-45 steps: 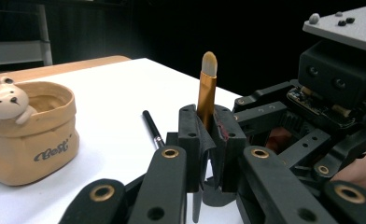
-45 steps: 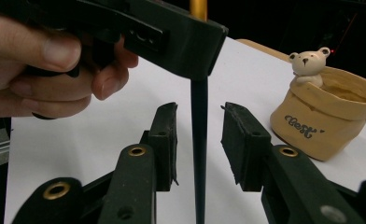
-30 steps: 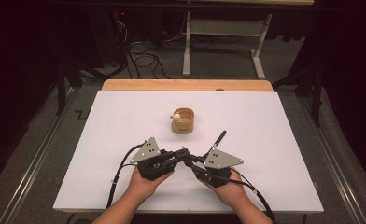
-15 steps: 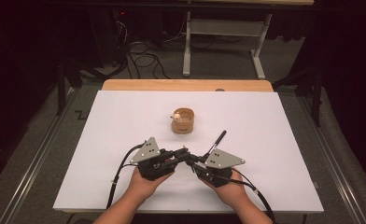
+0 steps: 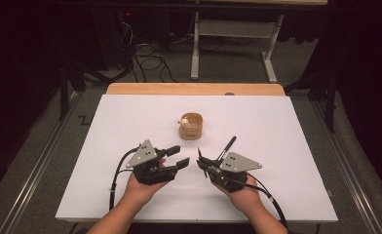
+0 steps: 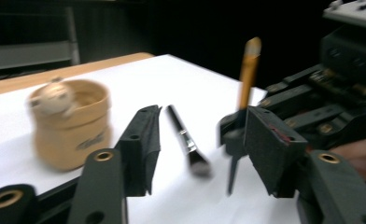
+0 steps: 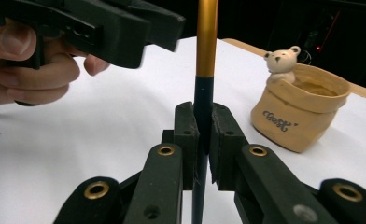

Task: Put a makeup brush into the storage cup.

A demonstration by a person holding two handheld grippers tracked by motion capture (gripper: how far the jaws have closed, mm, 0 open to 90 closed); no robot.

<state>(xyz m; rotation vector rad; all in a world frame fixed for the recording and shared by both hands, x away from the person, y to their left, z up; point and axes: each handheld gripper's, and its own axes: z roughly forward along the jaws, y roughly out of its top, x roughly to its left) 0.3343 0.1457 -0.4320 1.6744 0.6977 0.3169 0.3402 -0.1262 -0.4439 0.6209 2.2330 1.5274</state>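
My right gripper (image 7: 204, 112) is shut on a thin brush (image 7: 206, 42) with a gold upper handle and a dark lower part, held upright. In the high view it (image 5: 203, 165) sits near the front middle of the white board. My left gripper (image 5: 178, 157) faces it from the left. Its jaws have just been opening and stand apart with nothing pressed between them (image 6: 204, 116). Beyond them the held brush (image 6: 248, 70) stands in the right gripper. A second black brush (image 6: 183, 135) lies flat on the board (image 5: 226, 146). A tan pot with a small bear (image 5: 191, 126) stands behind both grippers.
The white board (image 5: 121, 126) covers the table, with a wooden strip (image 5: 194, 88) along its far edge. Cables (image 5: 116, 180) trail from both grippers toward the front. A table frame and cables stand on the dark floor beyond.
The left gripper's jaws were together beside the right gripper's tips and now stand apart. Both hands have stayed where they were.
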